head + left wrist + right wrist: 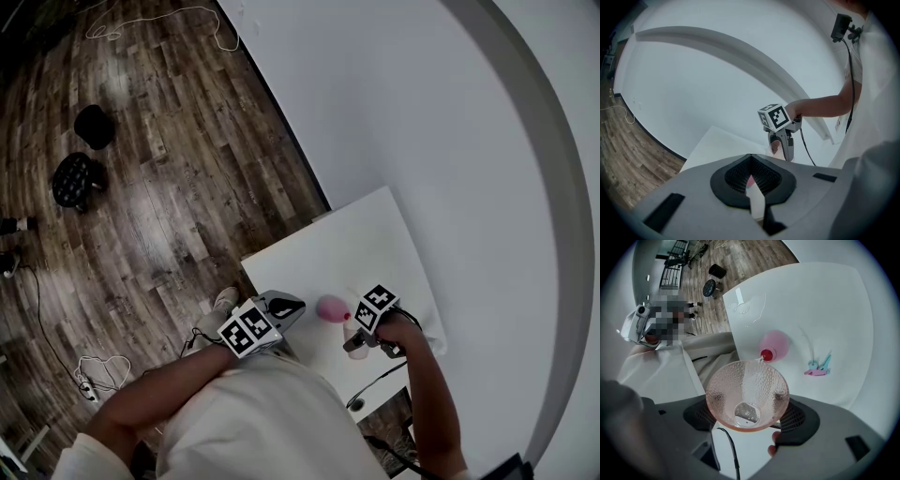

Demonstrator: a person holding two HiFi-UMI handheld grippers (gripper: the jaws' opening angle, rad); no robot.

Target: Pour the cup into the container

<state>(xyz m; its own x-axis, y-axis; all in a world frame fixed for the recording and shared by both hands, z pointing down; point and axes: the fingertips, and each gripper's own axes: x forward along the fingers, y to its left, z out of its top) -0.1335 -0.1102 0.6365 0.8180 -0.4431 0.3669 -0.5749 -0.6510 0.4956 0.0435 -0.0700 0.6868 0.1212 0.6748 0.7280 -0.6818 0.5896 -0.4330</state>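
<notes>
Cup tilted at container mouth: spill risk.
Right gripper (748,419) is clamped on the tilted pink cup (747,390), just above the narrow red mouth of the pink container (777,344) on the table (825,310). Left gripper (751,161) is closed, apparently empty. Any wobble or overshoot wets the table.

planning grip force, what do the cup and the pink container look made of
Cup: pinkish see-through plastic, maybe glass; dimpled glossy wall, base visible through it. Pink container: likely plastic, smooth and cloudy pink, with a red mouth; the look leaves it open.
</notes>
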